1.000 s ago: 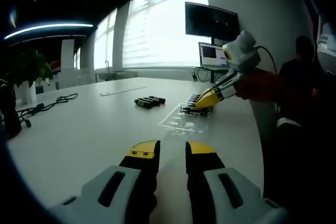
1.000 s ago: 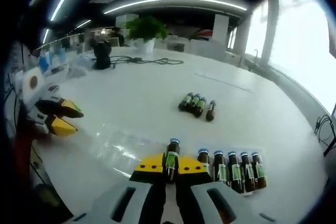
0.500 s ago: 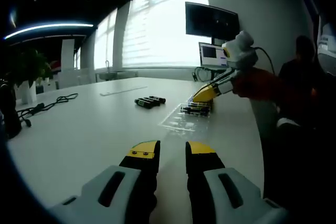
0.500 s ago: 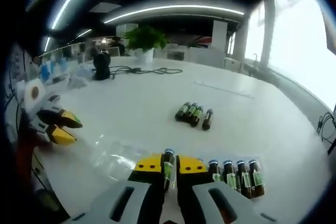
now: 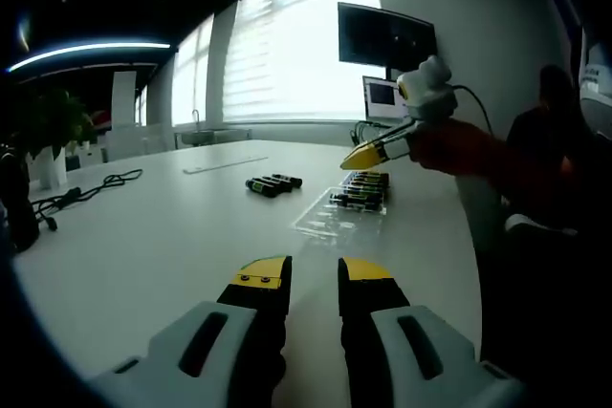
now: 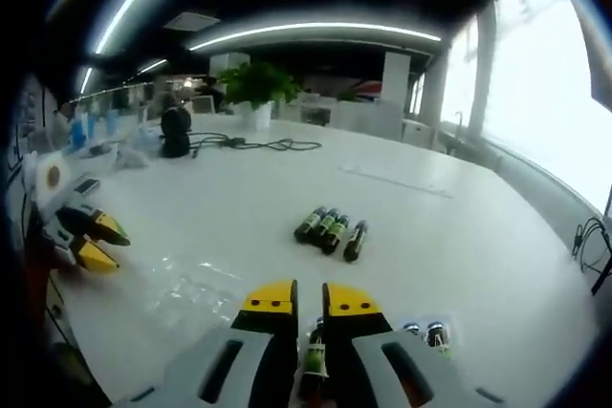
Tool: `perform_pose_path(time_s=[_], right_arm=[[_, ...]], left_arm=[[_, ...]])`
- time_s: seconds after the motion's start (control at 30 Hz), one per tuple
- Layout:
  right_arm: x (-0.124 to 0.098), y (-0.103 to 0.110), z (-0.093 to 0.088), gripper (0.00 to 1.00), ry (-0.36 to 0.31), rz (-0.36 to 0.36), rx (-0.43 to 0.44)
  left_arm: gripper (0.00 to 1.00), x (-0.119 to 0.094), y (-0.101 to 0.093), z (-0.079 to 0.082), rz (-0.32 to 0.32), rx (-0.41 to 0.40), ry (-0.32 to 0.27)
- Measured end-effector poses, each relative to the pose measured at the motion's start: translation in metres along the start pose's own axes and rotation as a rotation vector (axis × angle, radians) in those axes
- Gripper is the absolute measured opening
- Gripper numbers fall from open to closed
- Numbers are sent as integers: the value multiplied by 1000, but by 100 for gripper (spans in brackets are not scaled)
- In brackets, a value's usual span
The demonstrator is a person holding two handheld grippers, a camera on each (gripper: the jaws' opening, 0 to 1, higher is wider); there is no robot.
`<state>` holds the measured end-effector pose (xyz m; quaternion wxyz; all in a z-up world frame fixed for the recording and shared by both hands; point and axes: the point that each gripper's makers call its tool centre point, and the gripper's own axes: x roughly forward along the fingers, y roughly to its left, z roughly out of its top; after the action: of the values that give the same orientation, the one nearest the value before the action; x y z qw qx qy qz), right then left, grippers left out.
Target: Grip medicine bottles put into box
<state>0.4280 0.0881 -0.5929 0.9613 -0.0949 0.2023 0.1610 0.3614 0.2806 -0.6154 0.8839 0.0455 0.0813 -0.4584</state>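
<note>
A wide white counter (image 6: 459, 226) carries a clear plastic box (image 5: 346, 209) with a row of brown bottles (image 5: 361, 194) standing in it. Four loose bottles (image 6: 331, 230) lie side by side farther out on the counter. The left gripper (image 5: 313, 276) hovers low over bare counter, jaws narrowly parted with nothing between them. The right gripper (image 6: 309, 305) is raised above the box, jaws a narrow gap apart; a bottle (image 6: 315, 358) shows in the gap lower down, and whether it is gripped cannot be told.
</note>
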Motion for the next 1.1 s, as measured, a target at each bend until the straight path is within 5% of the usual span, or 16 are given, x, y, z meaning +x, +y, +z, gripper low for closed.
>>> perform_pose_path(time_s=[0.3, 1.1], right_arm=[[18, -15, 11, 9, -8, -25, -49], [78, -34, 29, 10, 43, 3, -6]], left_arm=[[13, 0, 0, 0, 0, -3, 0], [14, 0, 1, 0, -5, -14, -1]])
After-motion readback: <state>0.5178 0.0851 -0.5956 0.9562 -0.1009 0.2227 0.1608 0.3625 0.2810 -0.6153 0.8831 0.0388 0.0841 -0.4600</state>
